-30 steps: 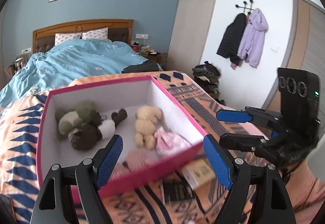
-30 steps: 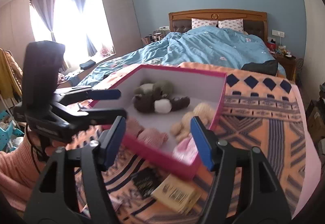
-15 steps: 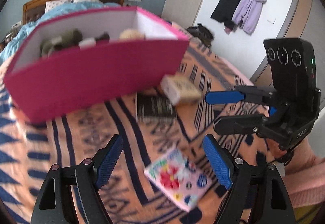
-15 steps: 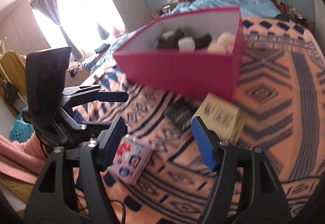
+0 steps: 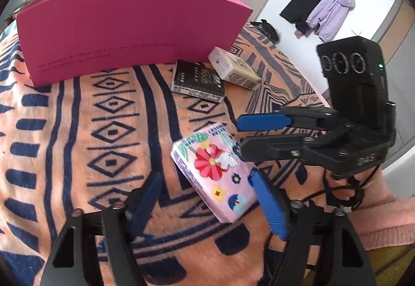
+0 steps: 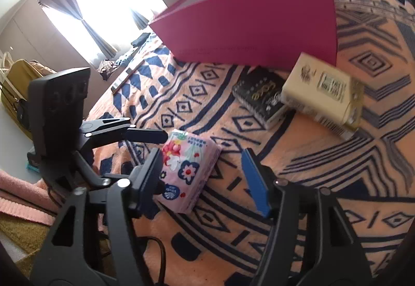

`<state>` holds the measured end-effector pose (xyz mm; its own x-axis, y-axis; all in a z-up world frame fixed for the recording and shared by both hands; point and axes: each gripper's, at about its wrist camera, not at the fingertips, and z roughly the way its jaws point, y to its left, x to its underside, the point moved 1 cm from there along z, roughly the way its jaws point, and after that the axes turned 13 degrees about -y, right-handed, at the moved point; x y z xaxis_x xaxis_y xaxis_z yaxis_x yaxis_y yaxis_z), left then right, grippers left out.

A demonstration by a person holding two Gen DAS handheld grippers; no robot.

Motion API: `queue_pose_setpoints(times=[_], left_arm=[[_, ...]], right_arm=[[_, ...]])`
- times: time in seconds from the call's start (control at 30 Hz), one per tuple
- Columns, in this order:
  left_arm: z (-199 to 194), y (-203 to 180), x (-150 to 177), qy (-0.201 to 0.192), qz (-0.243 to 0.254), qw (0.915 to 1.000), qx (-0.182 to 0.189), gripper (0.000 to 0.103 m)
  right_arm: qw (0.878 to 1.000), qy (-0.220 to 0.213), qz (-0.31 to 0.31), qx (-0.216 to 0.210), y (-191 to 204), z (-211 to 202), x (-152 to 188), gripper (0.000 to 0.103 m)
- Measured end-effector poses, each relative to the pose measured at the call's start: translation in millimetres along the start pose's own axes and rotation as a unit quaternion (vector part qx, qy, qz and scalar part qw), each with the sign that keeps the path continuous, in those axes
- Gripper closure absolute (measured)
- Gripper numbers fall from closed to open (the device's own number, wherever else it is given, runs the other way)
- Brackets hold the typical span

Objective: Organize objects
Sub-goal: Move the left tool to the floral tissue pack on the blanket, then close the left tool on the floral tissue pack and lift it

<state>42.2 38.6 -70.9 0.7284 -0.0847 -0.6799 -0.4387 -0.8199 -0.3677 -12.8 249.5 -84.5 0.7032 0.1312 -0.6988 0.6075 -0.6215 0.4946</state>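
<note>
- I now have both tools lowered from box height to just above the blanket (image 5: 77, 135); one second ago both wrist views looked down into the box, so this marks a switch from surveying to picking.
- Left tool (image 5: 205, 204): released, jaws spread wide. The pink floral tissue pack (image 5: 214, 171) lies between its fingers, nearer the right-hand one, and is not gripped.
- Right tool (image 6: 205, 177): also released. In its own view the same pack (image 6: 185, 169) sits by the left finger, off centre in the opening.
- In the left wrist view, the right tool (image 5: 262, 135) comes in from the side with its fingertips close to the pack's far edge; I cannot tell whether they touch it.
- The pack rests flat on the blanket, well short of the box. I judge it to be the next item to stow, and either tool needs centring before closing.
- Beyond it, the black packet (image 5: 198, 82) and the beige packet (image 5: 234, 68) lie touching each other, just in front of the box.
- Farthest, the pink box (image 5: 124, 31) stands on the bed; from this low angle its contents are hidden.
</note>
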Motion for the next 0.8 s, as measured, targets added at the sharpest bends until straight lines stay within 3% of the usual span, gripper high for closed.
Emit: queue_pose_setpoints(times=[0.27,0.5,0.8], left_arm=[[3.3,-2.6,1.3,0.008,-0.014,0.9996,0.023,0.053],[2.5,1.4,-4.1,0.002,-0.026,0.9993,0.027,0.064],[-8.0,-11.8,-38.3,-0.03,0.011,0.9989,0.033,0.064]], right_arm=[[1.0,0.021,0.009,-0.014,2.5,14.2,4.6,0.066],[1.0,0.018,0.01,-0.005,2.2,11.8,4.3,0.069],[0.999,-0.017,-0.017,0.028,9.7,-8.2,-14.6,0.069]])
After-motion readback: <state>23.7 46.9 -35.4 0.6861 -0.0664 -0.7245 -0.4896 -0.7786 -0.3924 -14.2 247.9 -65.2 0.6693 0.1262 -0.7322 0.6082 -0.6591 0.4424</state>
